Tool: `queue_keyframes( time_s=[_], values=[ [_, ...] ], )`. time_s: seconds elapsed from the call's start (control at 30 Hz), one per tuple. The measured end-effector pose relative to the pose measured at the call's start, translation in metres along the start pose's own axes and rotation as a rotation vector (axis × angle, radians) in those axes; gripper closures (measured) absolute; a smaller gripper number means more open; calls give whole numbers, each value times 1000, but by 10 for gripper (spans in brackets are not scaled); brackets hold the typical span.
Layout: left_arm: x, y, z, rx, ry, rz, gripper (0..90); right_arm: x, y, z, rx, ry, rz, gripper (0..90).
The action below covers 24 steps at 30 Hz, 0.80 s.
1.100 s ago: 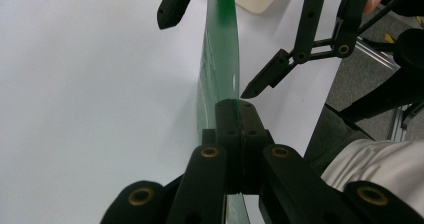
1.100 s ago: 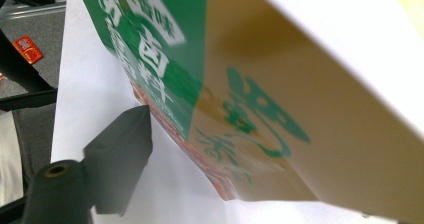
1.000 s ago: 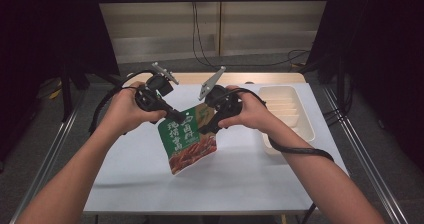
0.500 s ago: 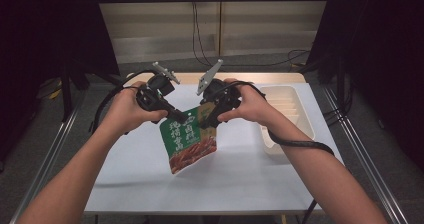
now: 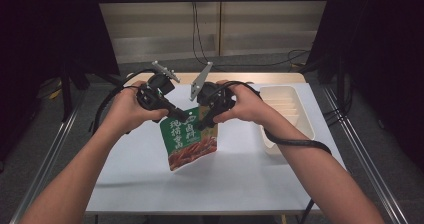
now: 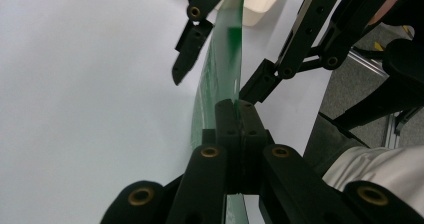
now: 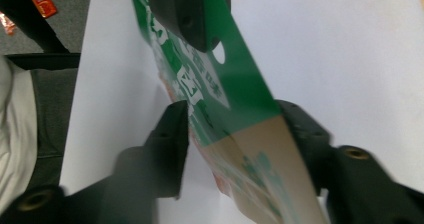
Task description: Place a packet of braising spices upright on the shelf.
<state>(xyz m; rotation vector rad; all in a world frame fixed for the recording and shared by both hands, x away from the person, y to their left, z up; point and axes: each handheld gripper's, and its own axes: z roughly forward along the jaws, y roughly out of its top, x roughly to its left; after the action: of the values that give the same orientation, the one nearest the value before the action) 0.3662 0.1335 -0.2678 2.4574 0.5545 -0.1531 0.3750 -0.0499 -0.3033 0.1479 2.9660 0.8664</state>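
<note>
While the left gripper pinches it, the snack packet seemingly sits between the right gripper's jaws.

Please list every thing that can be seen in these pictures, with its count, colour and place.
snack pouch: one, green top with a reddish food picture, held up above the table between both grippers.
table: one, white top, centre of the high view.
tray: one, cream with ribbed compartments, at the table's right edge.
left hand-held gripper: one, black, jaws closed on the pouch's top edge.
right hand-held gripper: one, black, jaws either side of the pouch's upper part, with a gap at one jaw.
forearms: two, bare, coming in from the bottom of the high view.
</note>
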Motion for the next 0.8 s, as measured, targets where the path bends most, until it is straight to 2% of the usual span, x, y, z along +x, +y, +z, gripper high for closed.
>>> queue_keyframes(
  time_s=[0.07,0.13,0.17,0.2,0.23,0.27,0.3,0.37,0.4,0.47,0.5,0.53,0.57,0.6,0.63,0.67,0.73,0.8],
  values=[
    [1,1,-1,8,-5,7,900,1,1,0,22,3,4,591],
    [0,1,0,-10,-14,-7,900,2,4,0,33,10,-20,632],
    [0,1,1,-8,-17,5,900,4,7,1,54,21,-36,704],
    [0,1,1,-8,-17,5,900,4,7,1,54,21,-36,704],
    [0,1,0,-3,-12,11,900,5,9,0,83,29,-40,788],
    [0,1,1,-9,-10,8,900,5,9,0,83,29,-40,788],
    [0,0,1,-19,-17,6,900,6,11,-1,102,45,-45,843],
    [0,-1,0,-30,-17,9,900,6,12,-2,112,48,-45,862],
    [0,-2,0,-44,-14,-4,896,7,13,-2,124,51,-26,900],
    [0,-5,3,-85,-41,-22,882,8,14,-4,140,70,-17,900],
    [1,-6,3,-79,-48,-9,870,8,15,-5,156,64,11,900],
    [2,-7,4,-83,-59,-8,855,8,15,-5,167,70,9,900],
    [1,-9,5,-100,-55,-25,829,8,16,-7,190,71,24,900],
    [1,-10,5,-115,-51,-32,829,8,16,-7,190,71,24,900],
    [1,-11,7,-131,-63,-24,811,7,17,-7,201,73,27,900],
    [1,-13,5,-137,-46,-11,757,8,18,-9,224,68,28,900],
    [2,-14,5,-151,-52,2,729,7,18,-10,232,68,35,900],
    [0,-16,6,-181,-47,-18,618,5,18,-14,251,55,60,900]
  ],
)
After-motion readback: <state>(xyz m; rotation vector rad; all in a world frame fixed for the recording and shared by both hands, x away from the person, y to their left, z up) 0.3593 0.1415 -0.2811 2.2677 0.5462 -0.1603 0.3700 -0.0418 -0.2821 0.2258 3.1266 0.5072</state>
